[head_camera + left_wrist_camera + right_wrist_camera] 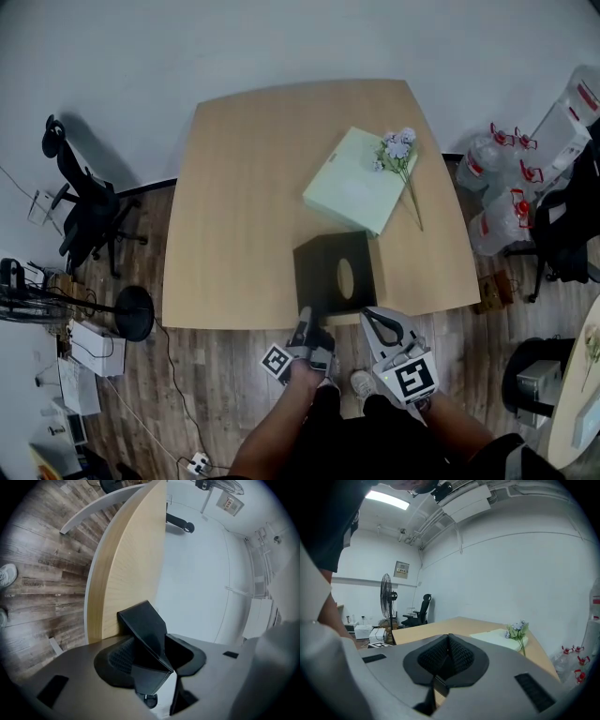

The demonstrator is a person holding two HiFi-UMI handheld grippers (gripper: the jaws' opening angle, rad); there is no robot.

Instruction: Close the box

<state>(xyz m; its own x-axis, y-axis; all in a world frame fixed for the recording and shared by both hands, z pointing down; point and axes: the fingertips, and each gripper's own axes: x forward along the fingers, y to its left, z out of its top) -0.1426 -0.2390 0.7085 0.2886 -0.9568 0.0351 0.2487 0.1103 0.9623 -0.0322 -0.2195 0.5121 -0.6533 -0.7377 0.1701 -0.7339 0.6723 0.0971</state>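
A black box [336, 272] with an oval hole in its top stands near the table's [244, 216] front edge. My left gripper [305, 321] is at the box's front left corner. In the left gripper view a black flap of the box [145, 632] lies slantwise between the jaws of the left gripper [152, 656], which stand apart around it; I see no pad pressing on it. My right gripper [380, 323] hovers just off the table edge, right of the box. In its own view the right gripper [449, 656] is shut with nothing in it.
A pale green flat box [361, 180] with a sprig of flowers [398, 150] lies behind the black box. Left of the table are an office chair [84, 211] and a fan base [133, 312]. Water bottles [497, 187] stand at the right.
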